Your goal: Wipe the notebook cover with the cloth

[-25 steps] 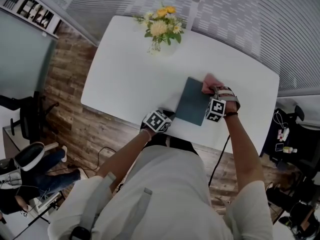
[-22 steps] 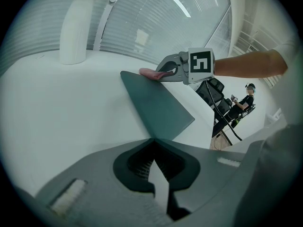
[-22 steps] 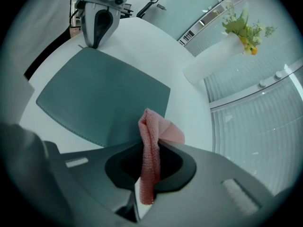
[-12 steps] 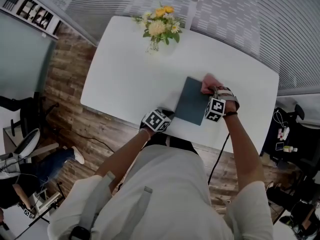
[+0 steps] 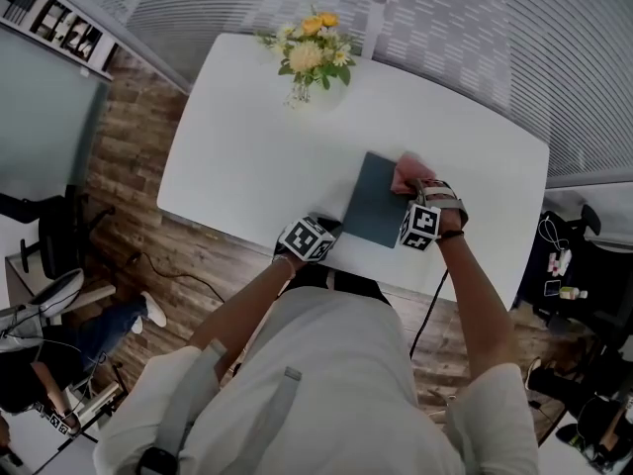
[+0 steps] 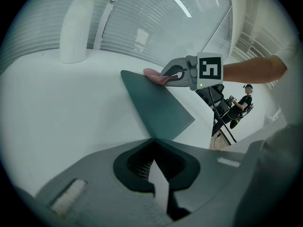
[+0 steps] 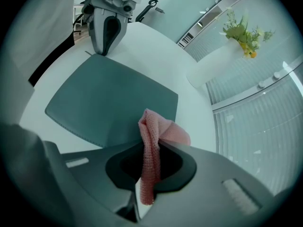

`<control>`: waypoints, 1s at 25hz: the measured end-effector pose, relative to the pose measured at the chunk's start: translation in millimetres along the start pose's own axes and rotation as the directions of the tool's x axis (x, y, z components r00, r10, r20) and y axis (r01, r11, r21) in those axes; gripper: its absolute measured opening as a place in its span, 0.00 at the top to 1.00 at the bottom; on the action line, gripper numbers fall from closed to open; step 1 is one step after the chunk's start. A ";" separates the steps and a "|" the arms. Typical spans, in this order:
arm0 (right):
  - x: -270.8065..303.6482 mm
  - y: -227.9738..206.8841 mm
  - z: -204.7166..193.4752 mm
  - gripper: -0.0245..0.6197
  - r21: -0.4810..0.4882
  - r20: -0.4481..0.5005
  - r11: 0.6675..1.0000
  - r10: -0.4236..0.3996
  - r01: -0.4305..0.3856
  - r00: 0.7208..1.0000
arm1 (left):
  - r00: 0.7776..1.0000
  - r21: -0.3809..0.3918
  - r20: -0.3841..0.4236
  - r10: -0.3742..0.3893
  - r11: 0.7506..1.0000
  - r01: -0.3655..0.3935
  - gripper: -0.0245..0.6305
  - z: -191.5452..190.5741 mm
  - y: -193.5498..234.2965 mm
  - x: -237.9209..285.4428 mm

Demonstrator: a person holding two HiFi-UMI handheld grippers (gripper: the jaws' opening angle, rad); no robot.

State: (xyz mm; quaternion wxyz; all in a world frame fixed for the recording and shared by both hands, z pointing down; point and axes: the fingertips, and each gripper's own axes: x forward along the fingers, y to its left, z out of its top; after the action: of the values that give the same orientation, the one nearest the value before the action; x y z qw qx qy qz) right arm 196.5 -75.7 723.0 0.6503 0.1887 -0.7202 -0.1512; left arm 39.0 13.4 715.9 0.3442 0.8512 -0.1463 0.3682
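A dark teal notebook (image 5: 374,202) lies flat on the white table (image 5: 247,146), close to its near edge. My right gripper (image 5: 413,188) is shut on a pink knitted cloth (image 5: 404,173), which rests on the notebook's far right corner. In the right gripper view the cloth (image 7: 158,131) sticks out between the jaws (image 7: 150,148) over the cover (image 7: 109,103). My left gripper (image 5: 334,226) is shut, its tips down at the notebook's near left corner (image 6: 156,103). Whether it pinches that corner cannot be told. The left gripper view shows the right gripper (image 6: 173,74) holding the cloth (image 6: 152,74).
A vase of yellow and white flowers (image 5: 309,52) stands at the table's far left, with bare table between it and the notebook. The table's near edge runs just under both grippers, above a wooden floor (image 5: 129,166). A person (image 6: 244,103) stands far off to the right.
The right gripper and the cloth have slid slightly nearer to me and to the left on the cover. The left gripper stays at the corner.
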 end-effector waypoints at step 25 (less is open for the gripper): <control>-24.2 46.2 24.3 0.94 0.030 0.046 0.999 0.016 -0.017 0.999 | 1.000 -0.001 0.001 -0.002 1.000 0.002 0.96 0.4 -0.1 -0.2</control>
State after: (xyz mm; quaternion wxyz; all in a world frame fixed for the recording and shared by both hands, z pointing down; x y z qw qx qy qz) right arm 170.9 -24.3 720.4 0.6319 0.1892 -0.7386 -0.1391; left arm 39.2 13.2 715.5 0.3450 0.8514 -0.1459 0.3672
